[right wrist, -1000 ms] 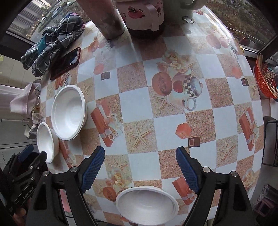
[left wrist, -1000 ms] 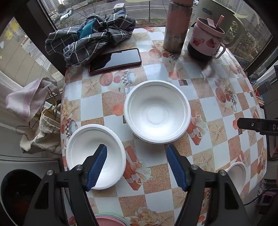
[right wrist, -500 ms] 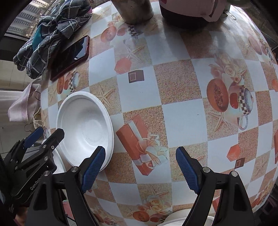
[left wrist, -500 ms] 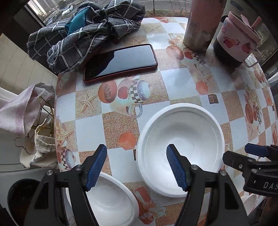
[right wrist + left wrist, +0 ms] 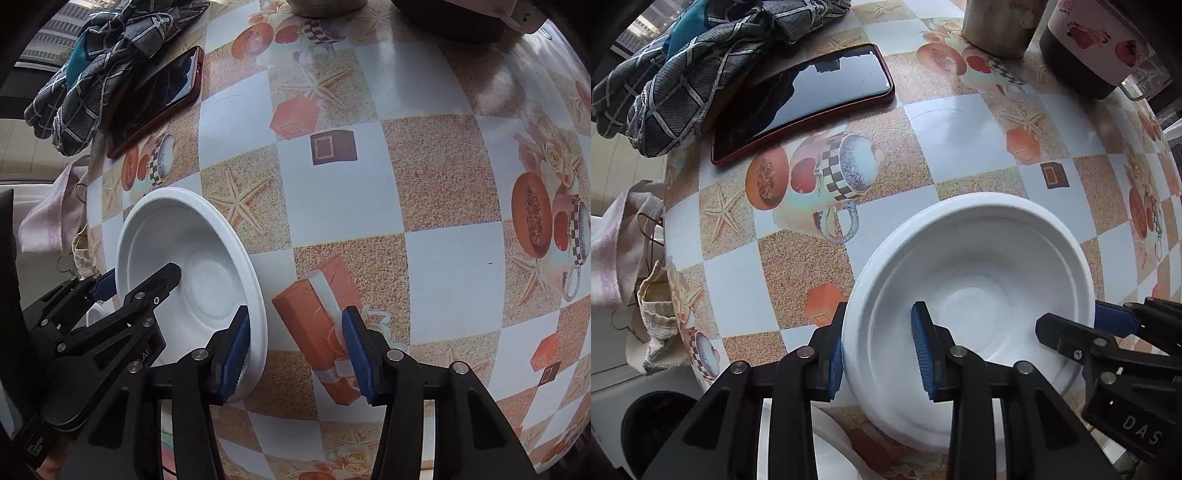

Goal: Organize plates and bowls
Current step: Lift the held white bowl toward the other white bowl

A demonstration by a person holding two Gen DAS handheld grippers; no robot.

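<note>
At six o'clock in my left view, a second white foam bowl hides mostly behind my fingers. At twelve, the frame cuts off the brown metal canister, and at one the strawberry-printed pink mug.

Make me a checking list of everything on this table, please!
Surface: round table under a checkered picture cloth.
Job's things: large white bowl; second white bowl at the near edge, partly hidden.
Clutter: phone, plaid cloth, metal cylinder, strawberry mug.
Grippers: left gripper open, fingers straddling the large bowl's rim; right gripper open, one finger at the opposite rim.
Cables: nothing seen.
Surroundings: pink towel and cloth bag beside the table.
</note>
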